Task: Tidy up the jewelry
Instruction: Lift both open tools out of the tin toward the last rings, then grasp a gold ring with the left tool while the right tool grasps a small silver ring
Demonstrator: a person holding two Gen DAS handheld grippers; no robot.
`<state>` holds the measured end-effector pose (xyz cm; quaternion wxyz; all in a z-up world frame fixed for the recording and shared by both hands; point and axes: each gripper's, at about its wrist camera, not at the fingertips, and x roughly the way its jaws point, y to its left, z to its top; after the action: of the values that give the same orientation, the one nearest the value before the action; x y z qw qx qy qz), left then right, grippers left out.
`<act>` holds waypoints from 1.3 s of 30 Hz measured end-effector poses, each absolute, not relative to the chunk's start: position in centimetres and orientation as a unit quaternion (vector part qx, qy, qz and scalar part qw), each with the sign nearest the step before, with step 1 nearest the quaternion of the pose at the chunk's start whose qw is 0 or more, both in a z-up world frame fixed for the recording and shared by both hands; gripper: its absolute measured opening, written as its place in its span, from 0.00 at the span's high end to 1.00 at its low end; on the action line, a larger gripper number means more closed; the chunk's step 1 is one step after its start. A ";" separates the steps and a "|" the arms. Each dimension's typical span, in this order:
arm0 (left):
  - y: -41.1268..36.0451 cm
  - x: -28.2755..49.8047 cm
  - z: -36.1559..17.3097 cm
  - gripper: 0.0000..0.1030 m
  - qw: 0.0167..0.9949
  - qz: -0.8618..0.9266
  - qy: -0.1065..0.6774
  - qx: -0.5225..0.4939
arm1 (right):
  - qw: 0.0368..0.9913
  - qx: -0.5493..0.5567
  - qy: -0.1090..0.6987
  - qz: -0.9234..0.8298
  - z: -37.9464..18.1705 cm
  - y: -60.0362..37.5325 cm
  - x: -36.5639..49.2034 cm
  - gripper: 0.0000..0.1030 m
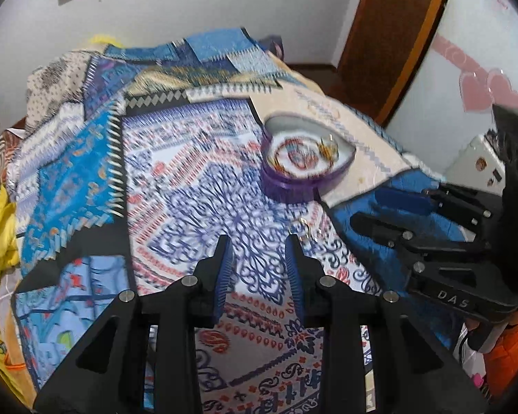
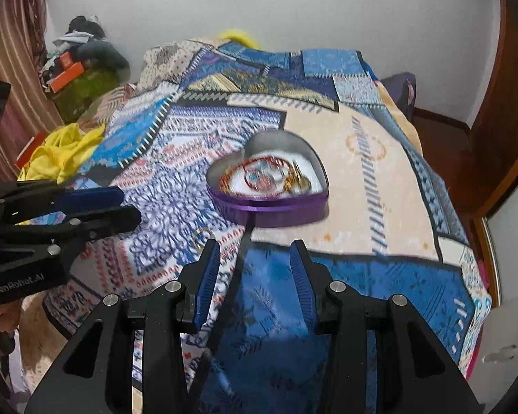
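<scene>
Resting on a bed under a patchwork quilt (image 1: 197, 158) of printed cotton panels in blue, cream and red: one heart-shaped tin (image 2: 269, 186), purple ribbed wall, bright metal interior. Contents, blurred: beaded bangles (image 2: 259, 176) in red and blue, circular, plus gold-toned pieces at the right lobe. Loose on the quilt near the tin's pointed end: small metal rings (image 1: 304, 229), thin wire, silver-gold.

Left gripper (image 1: 259, 262): black plastic frame, steel pins, blue ribbed pads (image 1: 224, 269); jaws apart, nothing between them, just beside the rings.

Right gripper (image 2: 255, 269): same build; jaws apart, empty, above the plain blue quilt panel in front of the tin.

Bed's far left edge: crumpled yellow cloth (image 2: 62, 151), soft folds.
</scene>
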<state>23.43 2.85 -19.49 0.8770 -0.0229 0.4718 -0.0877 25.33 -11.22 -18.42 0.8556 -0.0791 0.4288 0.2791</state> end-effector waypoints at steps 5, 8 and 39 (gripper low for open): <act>1.7 24.3 -21.3 0.70 0.861 -0.103 0.498 -0.013 | 0.855 -0.078 0.438 0.267 -19.2 -12.1 25.4 0.63; 1.2 25.0 -21.9 0.70 0.854 -0.116 0.507 -0.008 | 0.855 -0.073 0.439 0.265 -19.3 -12.6 25.6 0.63; 3.4 23.7 -20.2 0.80 0.881 -0.096 0.461 -0.029 | 0.850 -0.094 0.425 0.297 -20.0 -9.9 24.8 0.64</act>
<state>23.73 3.35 -20.22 0.8814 -0.0294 0.4615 -0.0963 24.80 -9.90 -20.00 0.8500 -0.0943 0.4250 0.2967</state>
